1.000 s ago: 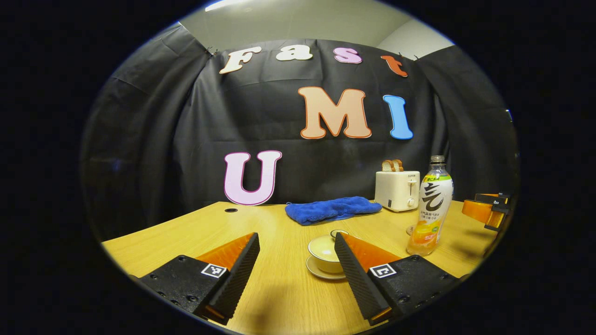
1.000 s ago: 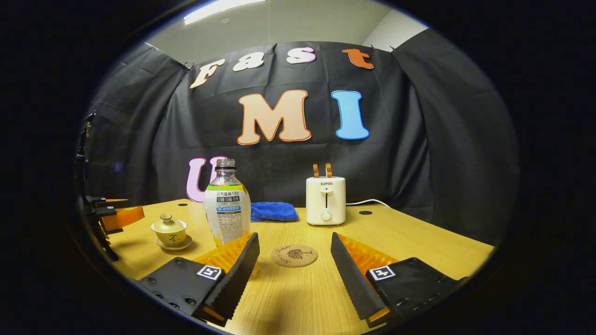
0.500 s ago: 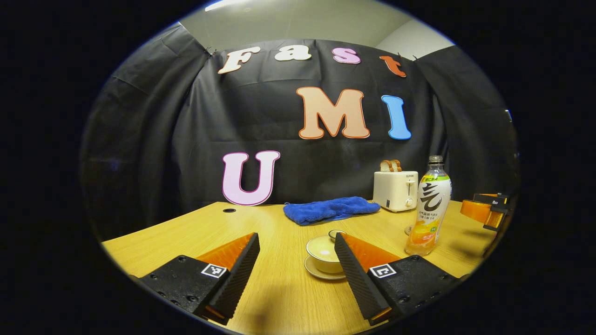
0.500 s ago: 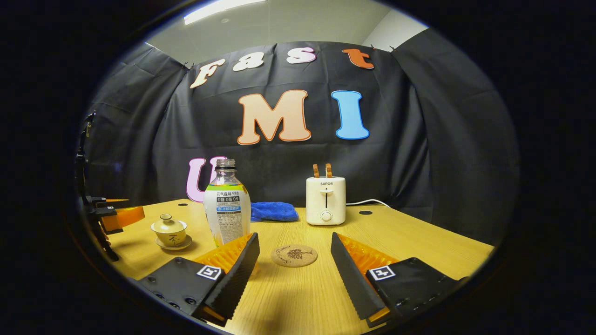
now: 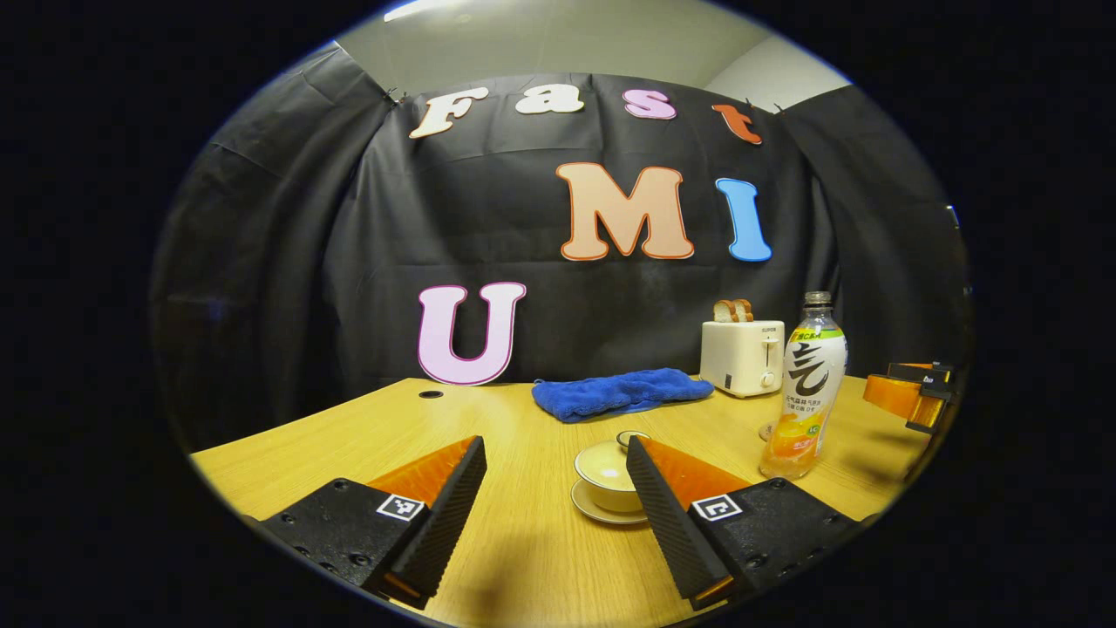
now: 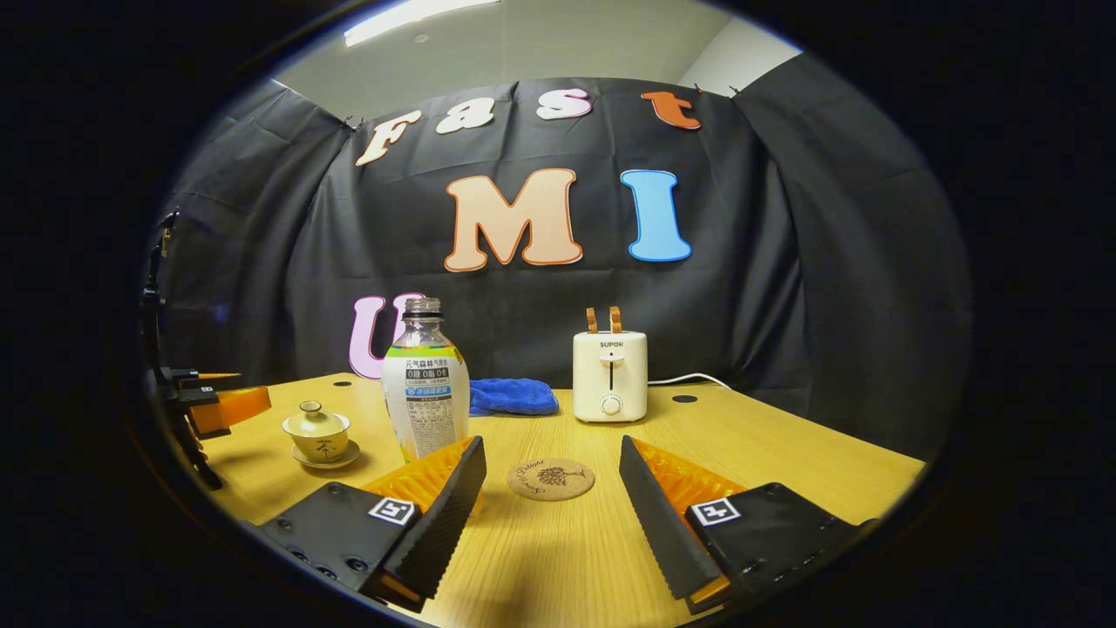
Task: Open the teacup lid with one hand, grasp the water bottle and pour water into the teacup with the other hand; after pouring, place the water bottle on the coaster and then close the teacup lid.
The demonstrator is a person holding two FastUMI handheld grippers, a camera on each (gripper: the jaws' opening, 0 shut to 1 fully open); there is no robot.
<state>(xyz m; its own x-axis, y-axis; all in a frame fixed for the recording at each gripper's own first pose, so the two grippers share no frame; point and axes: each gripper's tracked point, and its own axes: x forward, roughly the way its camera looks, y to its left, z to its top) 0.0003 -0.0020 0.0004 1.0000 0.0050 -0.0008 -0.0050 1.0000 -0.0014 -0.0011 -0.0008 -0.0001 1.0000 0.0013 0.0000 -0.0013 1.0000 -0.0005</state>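
Note:
A cream lidded teacup (image 5: 603,472) stands on its saucer (image 5: 602,512) on the wooden table. My left gripper (image 5: 554,445) is open just short of it, and its right finger hides part of the cup. The water bottle (image 5: 806,384) stands upright to the right of the cup. In the right gripper view the bottle (image 6: 425,392) rises just beyond the left finger of my open right gripper (image 6: 551,443). A round cork coaster (image 6: 550,479) lies between its fingers, a little ahead. The teacup (image 6: 316,427) sits far left, beside the left gripper (image 6: 214,406).
A cream toaster (image 6: 610,375) with two bread slices stands at the back of the table (image 6: 785,453), its cord trailing right. A blue cloth (image 5: 621,392) lies crumpled behind the teacup. The right gripper (image 5: 911,397) shows at the far right of the left gripper view.

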